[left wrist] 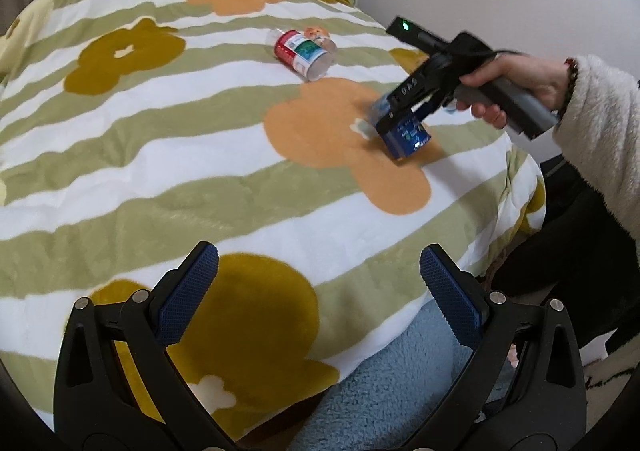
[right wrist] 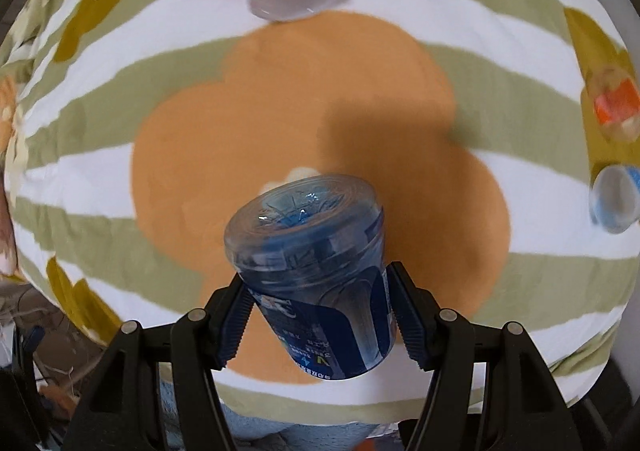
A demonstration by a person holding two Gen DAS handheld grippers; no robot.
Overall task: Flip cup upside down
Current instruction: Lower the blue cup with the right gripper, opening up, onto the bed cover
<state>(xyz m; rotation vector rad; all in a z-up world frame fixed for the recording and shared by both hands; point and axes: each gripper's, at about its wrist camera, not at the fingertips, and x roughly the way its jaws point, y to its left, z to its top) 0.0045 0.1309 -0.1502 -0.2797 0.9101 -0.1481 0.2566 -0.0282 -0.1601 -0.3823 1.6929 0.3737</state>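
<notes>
A clear plastic cup with a dark blue label [right wrist: 316, 271] is clamped between the fingers of my right gripper [right wrist: 320, 291]. Its closed base points away from the camera and its rim towards it. In the left wrist view the same blue cup [left wrist: 404, 137] hangs tilted in the right gripper [left wrist: 396, 119], just above an orange flower on the blanket [left wrist: 160, 131]. My left gripper [left wrist: 316, 275] is open and empty, low over the blanket's near edge.
A red, green and white cup [left wrist: 302, 55] lies on its side further back, with a small cup with a cartoon face [left wrist: 318, 35] behind it. Two more cups, orange [right wrist: 614, 107] and blue-white [right wrist: 616, 199], lie at the right. A light blue fleece [left wrist: 392, 383] lies below the blanket's edge.
</notes>
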